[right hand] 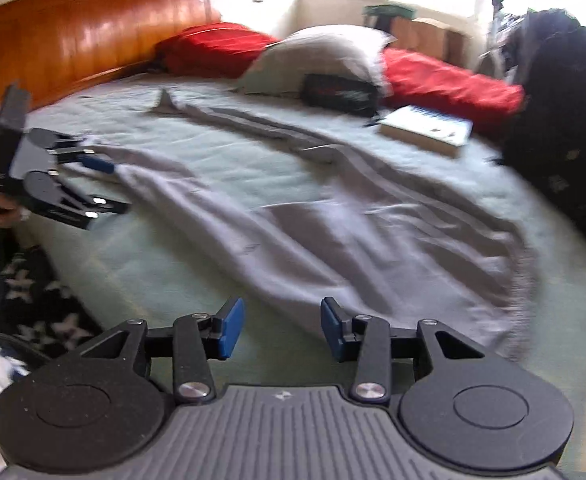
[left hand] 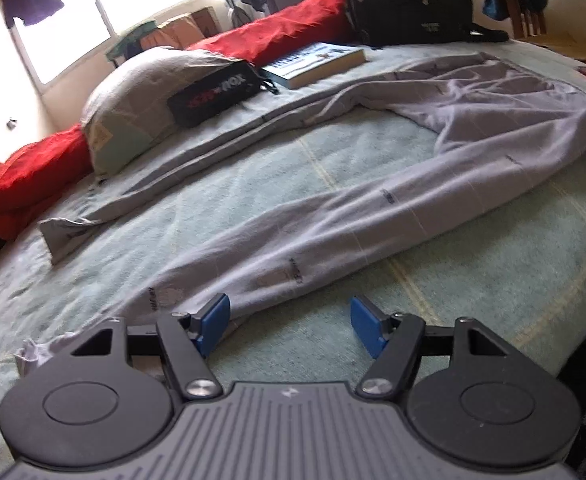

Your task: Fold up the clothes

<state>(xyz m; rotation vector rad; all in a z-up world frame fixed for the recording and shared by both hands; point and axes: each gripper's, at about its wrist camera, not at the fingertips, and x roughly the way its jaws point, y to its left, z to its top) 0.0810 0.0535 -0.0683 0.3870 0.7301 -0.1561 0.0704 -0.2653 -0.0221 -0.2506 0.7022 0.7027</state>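
Grey trousers (left hand: 333, 216) lie spread in a V on the green bedsheet (left hand: 473, 280), one leg reaching toward the pillow, the other toward me. My left gripper (left hand: 291, 322) stands open low over the sheet, and the near leg's hem lies against its left pad (left hand: 215, 320), with nothing pressed between the pads. In the right wrist view the trousers (right hand: 293, 220) show their wide waist end closest. My right gripper (right hand: 281, 328) is open just in front of that edge, with only the sheet between its pads. The left gripper (right hand: 107, 186) shows at the far left by the leg end.
A grey pillow (left hand: 133, 96), red bedding (left hand: 289, 28), a black pouch (left hand: 217, 92) and a book (left hand: 317, 62) lie along the far side. A black bag (left hand: 409, 0) stands at the corner. A wooden headboard (right hand: 73, 40) bounds the bed; a dark patterned rug (right hand: 33, 300) lies below.
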